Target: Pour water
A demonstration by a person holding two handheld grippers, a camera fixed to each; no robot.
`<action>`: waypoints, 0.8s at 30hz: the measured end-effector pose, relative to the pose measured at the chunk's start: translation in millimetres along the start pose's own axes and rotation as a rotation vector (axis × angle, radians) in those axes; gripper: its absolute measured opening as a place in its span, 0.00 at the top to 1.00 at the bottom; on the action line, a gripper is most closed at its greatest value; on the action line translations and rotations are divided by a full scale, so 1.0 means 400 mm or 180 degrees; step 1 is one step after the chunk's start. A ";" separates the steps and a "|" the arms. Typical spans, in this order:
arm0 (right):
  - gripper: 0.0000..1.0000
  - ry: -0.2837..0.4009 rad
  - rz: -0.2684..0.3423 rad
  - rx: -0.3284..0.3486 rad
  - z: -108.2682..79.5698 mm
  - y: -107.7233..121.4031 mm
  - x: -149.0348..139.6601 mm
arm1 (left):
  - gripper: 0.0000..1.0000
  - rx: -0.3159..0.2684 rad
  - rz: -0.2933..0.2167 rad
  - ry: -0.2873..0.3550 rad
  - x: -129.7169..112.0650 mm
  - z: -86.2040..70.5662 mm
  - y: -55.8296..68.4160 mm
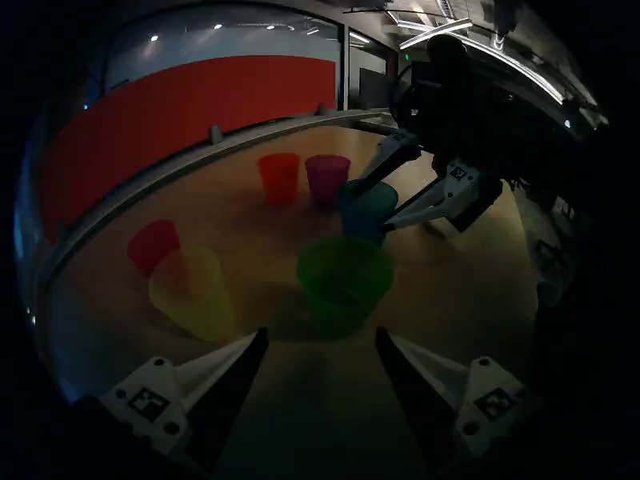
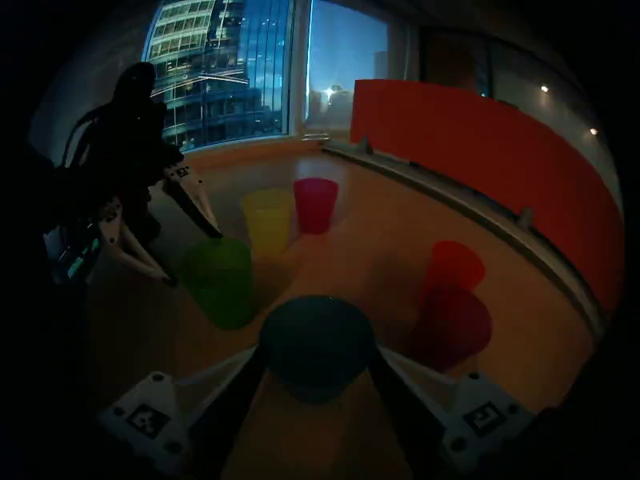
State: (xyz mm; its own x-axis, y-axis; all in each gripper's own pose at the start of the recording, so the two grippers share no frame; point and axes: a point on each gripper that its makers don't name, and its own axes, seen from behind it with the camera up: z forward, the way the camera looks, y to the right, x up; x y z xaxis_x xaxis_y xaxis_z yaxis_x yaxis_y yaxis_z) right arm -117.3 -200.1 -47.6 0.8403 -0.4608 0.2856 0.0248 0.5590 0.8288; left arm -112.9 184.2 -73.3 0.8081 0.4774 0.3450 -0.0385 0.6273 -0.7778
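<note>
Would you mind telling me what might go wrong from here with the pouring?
1. The teal cup, held in the right hand-held gripper, sits close to the green cup; tilting it might knock the green cup over.
2. The left hand-held gripper is open in front of the green cup and not steadying it, so the cup could slide or tip.
3. The scene is dim, so any water level is hard to judge and an overfill is possible.

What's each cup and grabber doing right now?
Left gripper: open, empty.
Right gripper: fingers flank teal cup; grip unclear.
Teal cup: upright, between those fingers.
Green cup: upright, free.
Yellow cup: upright, free.
Red cup: upright, free.
Orange cup: upright, free.
Purple cup: upright, free.
</note>
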 end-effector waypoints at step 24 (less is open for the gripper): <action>0.00 0.0008 0.0097 -0.0026 -0.027 -0.006 -0.005 | 0.00 0.0028 0.0006 0.0025 0.006 -0.012 0.006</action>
State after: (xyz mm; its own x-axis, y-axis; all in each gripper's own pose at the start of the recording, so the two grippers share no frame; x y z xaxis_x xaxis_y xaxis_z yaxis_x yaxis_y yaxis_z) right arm -113.3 -193.0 -55.2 0.8422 -0.4417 0.3093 0.0037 0.5783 0.8158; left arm -108.2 183.6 -76.9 0.8127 0.4738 0.3393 -0.0453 0.6318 -0.7738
